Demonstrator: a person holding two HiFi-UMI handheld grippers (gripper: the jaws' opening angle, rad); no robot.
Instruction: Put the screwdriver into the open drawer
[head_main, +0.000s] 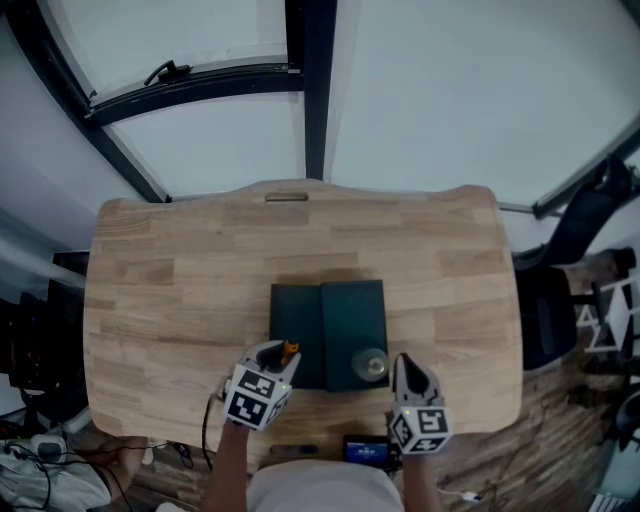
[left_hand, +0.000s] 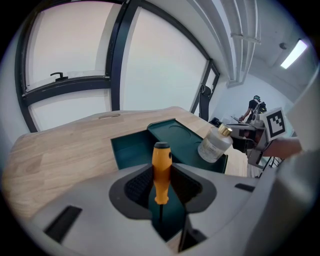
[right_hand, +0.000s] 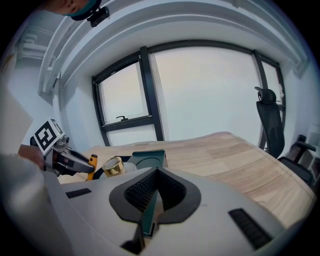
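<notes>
Over a wooden table (head_main: 180, 280), my left tongs (head_main: 272, 362) are clamped on the orange handle of the one screwdriver (left_hand: 161, 167). It stands upright with the handle up, above the near end of the open drawer (left_hand: 131, 149). Its thin shaft drops into shadow between the jaws and the tip cannot be made out. From the head view only a scrap of orange shows past the marker cube.

My right tongs (head_main: 403, 365) are pinched together on a thin green edge at the 5 o'clock corner of the green case (head_main: 350, 310). Which part of the case that edge belongs to is hard to tell.

There are two tongs, one screwdriver, one case with one drawer, and one clear bottle (left_hand: 214, 146) with a gold cap. The bottle stands on the case lid at its 5 o'clock corner, just beside the right tongs. One office chair (right_hand: 267, 115) sits off the table at 3 o'clock, partly cut off in the head view.

My arms cover part of the table's near edge at 6 o'clock. Bare wood lies around the case at 9, 12 and 3 o'clock, and the drawer's interior is dark and hard to read
</notes>
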